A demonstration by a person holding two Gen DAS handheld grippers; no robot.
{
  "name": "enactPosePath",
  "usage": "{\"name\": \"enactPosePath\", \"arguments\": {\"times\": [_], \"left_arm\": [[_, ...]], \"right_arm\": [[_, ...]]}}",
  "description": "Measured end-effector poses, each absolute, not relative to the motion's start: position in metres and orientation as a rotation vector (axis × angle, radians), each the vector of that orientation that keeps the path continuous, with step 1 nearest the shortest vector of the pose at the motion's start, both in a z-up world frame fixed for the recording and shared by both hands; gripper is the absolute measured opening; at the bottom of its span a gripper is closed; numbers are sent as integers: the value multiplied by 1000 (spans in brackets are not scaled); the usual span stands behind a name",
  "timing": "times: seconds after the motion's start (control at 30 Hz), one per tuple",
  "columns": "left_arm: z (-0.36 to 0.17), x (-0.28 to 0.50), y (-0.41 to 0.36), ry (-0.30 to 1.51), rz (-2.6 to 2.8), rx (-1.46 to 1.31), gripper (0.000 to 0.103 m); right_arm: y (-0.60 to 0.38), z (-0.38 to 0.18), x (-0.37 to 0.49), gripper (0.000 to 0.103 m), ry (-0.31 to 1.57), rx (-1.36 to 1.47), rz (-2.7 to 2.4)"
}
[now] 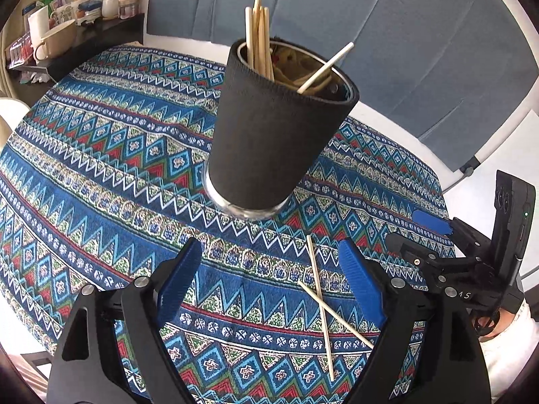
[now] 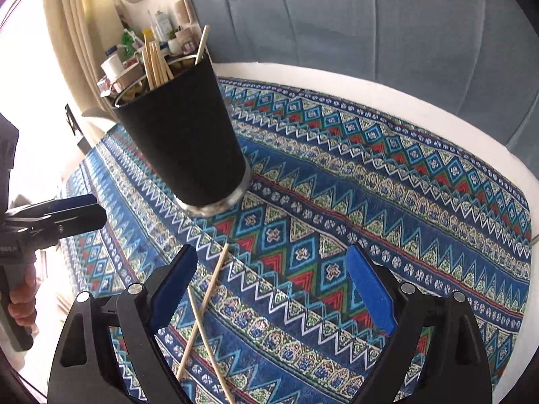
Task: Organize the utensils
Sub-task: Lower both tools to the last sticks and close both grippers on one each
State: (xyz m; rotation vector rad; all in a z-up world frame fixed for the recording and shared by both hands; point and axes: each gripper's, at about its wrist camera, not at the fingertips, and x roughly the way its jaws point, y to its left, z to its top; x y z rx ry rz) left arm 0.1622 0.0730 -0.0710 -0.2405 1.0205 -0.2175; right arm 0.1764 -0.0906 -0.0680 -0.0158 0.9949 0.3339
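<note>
While both grippers idle, job sits mid-collection: black cup (image 1: 276, 128) at frame centre of left view holds most sticks, two crossed chopsticks (image 1: 320, 306) lie on patterned cloth (image 1: 101, 168) at lower right. Left gripper (image 1: 269, 289) jaws apart, empty. Right gripper (image 2: 273, 289) jaws apart, empty. Next, likely: pinch one stick at lower left of right view, lift, drop in cup.

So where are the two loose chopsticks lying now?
The two loose chopsticks lie crossed on the tablecloth, in front of the black cup, near the left gripper.
</note>
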Motion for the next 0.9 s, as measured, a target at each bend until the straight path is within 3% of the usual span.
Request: {"name": "enactPosePath", "arguments": {"times": [0.9], "left_arm": [[-147,141,33,1262,-201,-158,87]], "right_arm": [[-57,-140,119,84,1246,-348,472]]}}
